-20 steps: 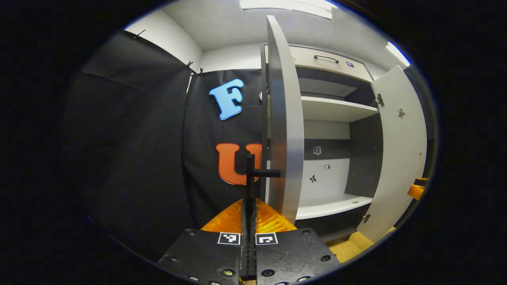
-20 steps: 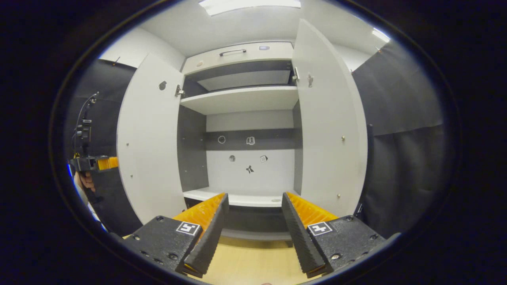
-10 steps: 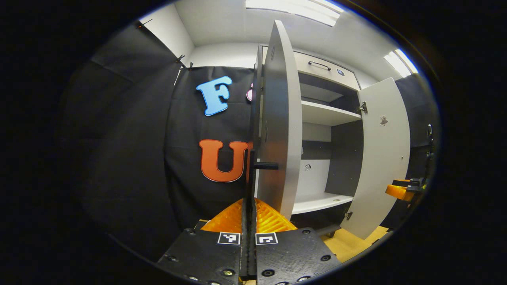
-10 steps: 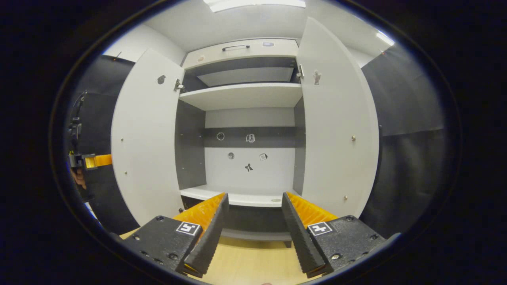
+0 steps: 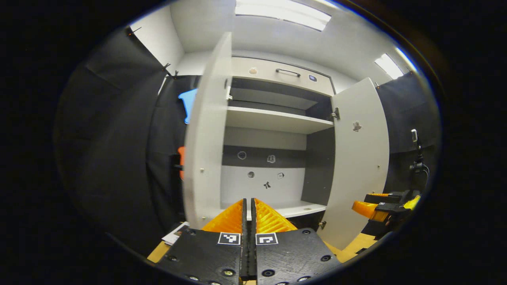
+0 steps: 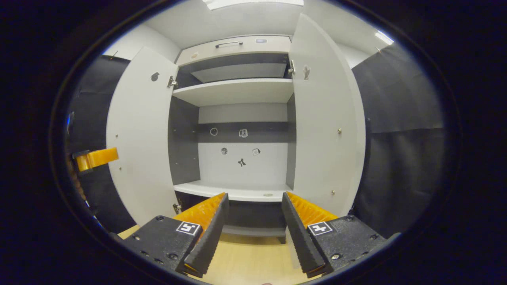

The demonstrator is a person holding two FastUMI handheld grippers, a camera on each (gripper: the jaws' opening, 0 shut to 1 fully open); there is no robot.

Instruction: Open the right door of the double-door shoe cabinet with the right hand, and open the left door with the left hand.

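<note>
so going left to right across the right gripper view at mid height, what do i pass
left gripper → left door, swung open → dark inner side wall → back panel with small stickers → right door, swung open → black cloth wall

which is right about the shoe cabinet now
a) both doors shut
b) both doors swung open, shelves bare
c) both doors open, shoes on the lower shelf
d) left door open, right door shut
b: in the right gripper view the left door and right door both stand swung out from the shoe cabinet, and the upper shelf and lower shelf carry no shoes.
</note>
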